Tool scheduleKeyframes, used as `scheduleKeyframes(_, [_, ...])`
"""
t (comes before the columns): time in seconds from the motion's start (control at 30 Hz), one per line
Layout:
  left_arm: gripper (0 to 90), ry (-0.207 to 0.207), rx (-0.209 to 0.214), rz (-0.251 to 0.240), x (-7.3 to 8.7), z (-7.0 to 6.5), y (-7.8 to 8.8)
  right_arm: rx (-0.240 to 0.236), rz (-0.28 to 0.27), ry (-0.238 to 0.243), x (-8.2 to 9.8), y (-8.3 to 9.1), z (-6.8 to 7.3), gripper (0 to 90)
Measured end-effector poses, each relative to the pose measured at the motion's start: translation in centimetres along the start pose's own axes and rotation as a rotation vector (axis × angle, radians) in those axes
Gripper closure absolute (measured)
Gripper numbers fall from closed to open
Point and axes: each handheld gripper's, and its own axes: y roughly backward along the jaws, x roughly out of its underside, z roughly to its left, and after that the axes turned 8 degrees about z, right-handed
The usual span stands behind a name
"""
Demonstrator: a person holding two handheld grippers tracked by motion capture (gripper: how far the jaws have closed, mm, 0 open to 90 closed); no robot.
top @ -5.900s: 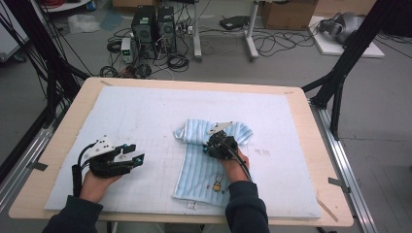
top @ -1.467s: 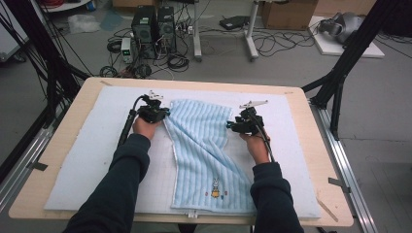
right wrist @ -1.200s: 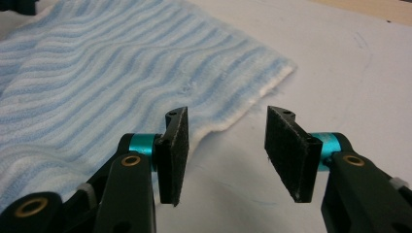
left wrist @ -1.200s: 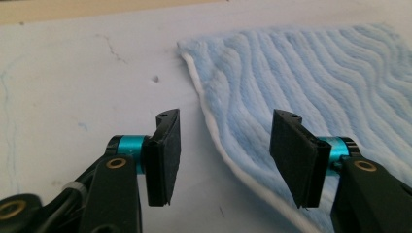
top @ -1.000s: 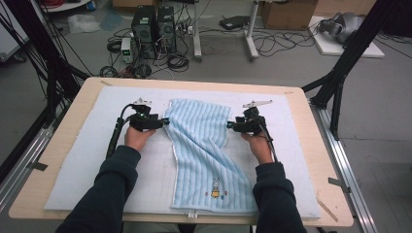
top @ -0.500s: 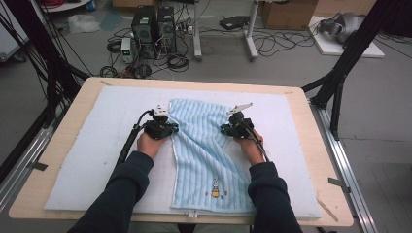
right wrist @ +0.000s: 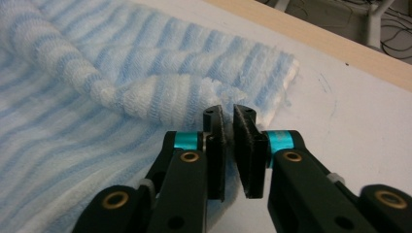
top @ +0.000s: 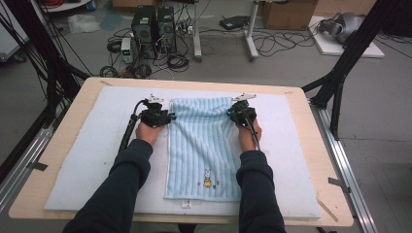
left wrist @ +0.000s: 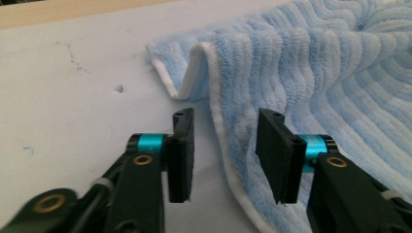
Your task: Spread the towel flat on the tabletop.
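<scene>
A light blue striped towel [top: 204,141] lies spread lengthwise on the pale mat [top: 97,155], with a small embroidered rabbit [top: 207,177] near its front edge. My left gripper [top: 168,117] is at the towel's far left corner. Its jaws have just been opening and stand open [left wrist: 226,116], with the towel's white hem [left wrist: 218,126] lying loose between them. My right gripper [top: 231,112] is at the far right corner. Its jaws have just been opening too and show a narrow gap [right wrist: 228,110], while the rumpled towel [right wrist: 97,63] corner lies just past the tips.
The mat covers most of the wooden table [top: 335,204]. A diagonal ridge [top: 187,128] runs across the towel's upper half. Black frame legs, computer cases [top: 153,24] and cables stand on the floor beyond the table's far edge.
Both grippers moved a little toward the far edge at the towel's corners, and their jaws have parted off the cloth. Several seconds ago the towel was bunched; now it lies spread out.
</scene>
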Motion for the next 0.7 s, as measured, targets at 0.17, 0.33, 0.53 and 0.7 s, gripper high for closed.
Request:
scheduleKeyframes(0.17, [49.3,0.012,0.05,0.015,0.7,0.0,1.3,-0.056,-0.05,-0.024,0.5,1.7,-0.6,68.7])
scheduleKeyframes(0.33, [50.7,-0.005,0.09,0.009,2.1,-0.5,2.3,-0.123,-0.067,-0.004,1.2,4.0,-0.5,65.6])
scheduleKeyframes(0.53, [52.3,-0.043,0.165,0.035,3.7,-2.1,2.8,-0.218,0.004,0.1,2.6,4.8,1.5,61.8])
scheduleKeyframes(0.7, [58.1,-0.122,0.145,0.067,4.0,-3.2,2.8,-0.225,0.076,0.135,3.7,3.8,2.8,60.8])
